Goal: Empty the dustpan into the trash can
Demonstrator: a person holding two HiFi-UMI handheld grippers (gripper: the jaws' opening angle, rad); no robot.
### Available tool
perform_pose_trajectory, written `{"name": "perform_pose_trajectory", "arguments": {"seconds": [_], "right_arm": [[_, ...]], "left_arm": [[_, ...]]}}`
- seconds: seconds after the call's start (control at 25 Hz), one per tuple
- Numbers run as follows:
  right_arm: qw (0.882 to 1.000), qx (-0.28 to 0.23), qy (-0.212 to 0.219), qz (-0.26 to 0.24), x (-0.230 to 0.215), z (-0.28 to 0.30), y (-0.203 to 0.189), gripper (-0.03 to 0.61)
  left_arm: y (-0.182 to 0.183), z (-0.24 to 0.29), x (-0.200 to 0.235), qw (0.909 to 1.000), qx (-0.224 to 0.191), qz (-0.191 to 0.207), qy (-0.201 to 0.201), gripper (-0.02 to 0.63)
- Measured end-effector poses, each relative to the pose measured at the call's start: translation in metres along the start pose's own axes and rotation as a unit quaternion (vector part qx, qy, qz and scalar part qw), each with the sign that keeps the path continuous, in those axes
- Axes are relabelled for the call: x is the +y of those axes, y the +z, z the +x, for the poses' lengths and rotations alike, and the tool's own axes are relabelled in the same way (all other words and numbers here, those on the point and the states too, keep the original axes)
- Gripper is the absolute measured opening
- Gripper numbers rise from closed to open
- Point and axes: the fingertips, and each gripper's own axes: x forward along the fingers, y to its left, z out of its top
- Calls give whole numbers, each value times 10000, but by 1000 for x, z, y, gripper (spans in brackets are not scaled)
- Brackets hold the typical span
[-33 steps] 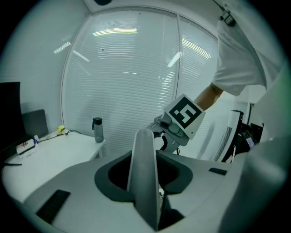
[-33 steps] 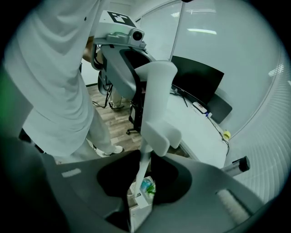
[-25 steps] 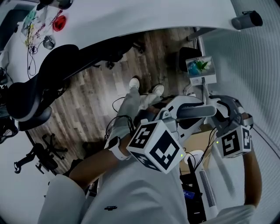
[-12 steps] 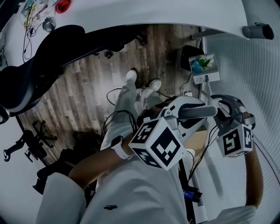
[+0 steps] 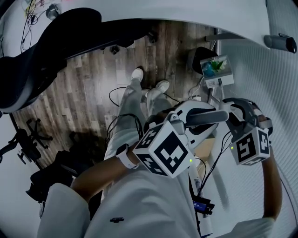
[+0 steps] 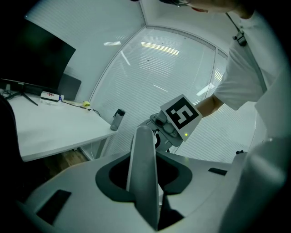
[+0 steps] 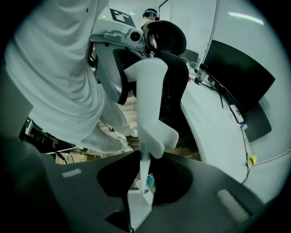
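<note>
Both grippers hold one pale grey handle (image 5: 207,118), which I take for the dustpan's; the pan itself and a trash can do not show clearly. My left gripper (image 5: 198,122) is shut on the handle in front of my chest. In the left gripper view the handle (image 6: 142,159) rises from between the jaws of the left gripper (image 6: 145,184) towards the right gripper's marker cube (image 6: 182,116). My right gripper (image 5: 229,115) is shut on the same handle further right. In the right gripper view the white handle (image 7: 150,91) runs from the right gripper (image 7: 143,182) up to the left gripper (image 7: 116,27).
Wooden floor (image 5: 93,93) and my shoes (image 5: 149,86) lie below. A white desk (image 5: 186,14) curves across the top, with a black office chair (image 5: 42,60) at left. A small box with a green picture (image 5: 215,69) stands by the desk leg. Cables and a cardboard box (image 5: 210,146) sit under the grippers.
The head view has swung, so the chair and floor sit further up and left. Both grippers keep their hold on the handle, and the left gripper's cube has rolled slightly.
</note>
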Motion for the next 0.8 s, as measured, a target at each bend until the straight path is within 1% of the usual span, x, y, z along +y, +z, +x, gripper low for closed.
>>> {"name": "perform_pose_trajectory", "arguments": {"seconds": [0.28,0.52,0.68,0.8], "right_arm": [[9984,251,348,-368,3,15,15,84],[9947,476,639,-649,3,29,24,84],[9912,630,833,-812,4,38,29,84],[9869,805,1041,-931,9,44,29,84]], "left_arm": [[-15,-15,9,9981,-221,-568,32,101],[-26,-26,20,9950,-427,-902,99,103],[-34,-31,25,9918,-544,-1153,107,103],[-43,-33,23,9866,-630,-1503,29,101]]}}
